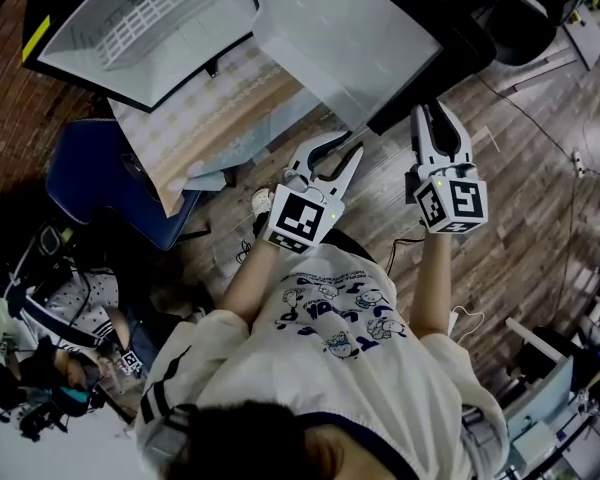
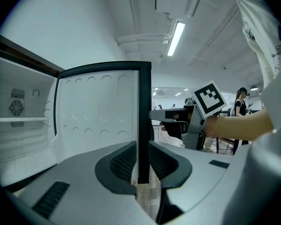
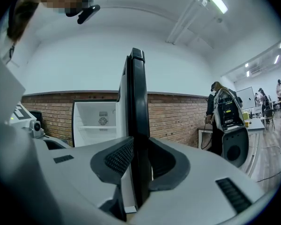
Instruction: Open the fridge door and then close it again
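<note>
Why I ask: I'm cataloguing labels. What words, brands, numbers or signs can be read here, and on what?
No text is legible in any view.
The shirt print: blue lettering among cartoon figures, too blurred to read.
The left marker cube and right marker cube: black-and-white square patterns, no letters.
The fridge door: no label shows.

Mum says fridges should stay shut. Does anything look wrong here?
Nothing is spilled or broken. The fridge door just stands wide open, with the left gripper and right gripper clamped on its edge. The shelf inside looks bare.
</note>
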{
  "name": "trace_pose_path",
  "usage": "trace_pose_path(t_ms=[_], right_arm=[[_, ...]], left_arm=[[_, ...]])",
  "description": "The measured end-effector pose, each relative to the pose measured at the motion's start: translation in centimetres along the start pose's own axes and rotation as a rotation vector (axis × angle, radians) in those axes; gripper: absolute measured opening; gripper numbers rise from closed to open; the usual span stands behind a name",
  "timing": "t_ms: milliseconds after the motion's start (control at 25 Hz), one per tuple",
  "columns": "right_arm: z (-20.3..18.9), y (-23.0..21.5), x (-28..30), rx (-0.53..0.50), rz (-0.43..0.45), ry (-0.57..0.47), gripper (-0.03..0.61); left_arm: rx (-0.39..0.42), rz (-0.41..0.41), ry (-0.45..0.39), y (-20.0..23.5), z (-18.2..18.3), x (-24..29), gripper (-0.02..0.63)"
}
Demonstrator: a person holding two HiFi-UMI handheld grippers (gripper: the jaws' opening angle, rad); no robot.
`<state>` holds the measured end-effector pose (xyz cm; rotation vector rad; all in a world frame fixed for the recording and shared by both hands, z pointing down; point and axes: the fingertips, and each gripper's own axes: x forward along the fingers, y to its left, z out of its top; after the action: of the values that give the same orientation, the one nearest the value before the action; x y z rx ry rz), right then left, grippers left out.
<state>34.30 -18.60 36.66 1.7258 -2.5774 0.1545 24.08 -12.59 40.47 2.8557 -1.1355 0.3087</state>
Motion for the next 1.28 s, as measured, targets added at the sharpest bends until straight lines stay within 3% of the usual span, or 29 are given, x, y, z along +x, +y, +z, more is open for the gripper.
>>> trace_pose_path(t_ms=[560, 1280], right_arm=[[-0.3, 1.5, -0.5, -0.018, 0.018, 0.012, 0.095], [-0.6, 6.5, -2.5, -0.008, 0.065, 0.023, 0.097]], left_arm=[[-0.004, 0.022, -0.010, -0.1, 0.1, -0.6, 0.087], [-0.010, 0.015, -0.039, -1.6, 0.8, -1.8, 0.089]])
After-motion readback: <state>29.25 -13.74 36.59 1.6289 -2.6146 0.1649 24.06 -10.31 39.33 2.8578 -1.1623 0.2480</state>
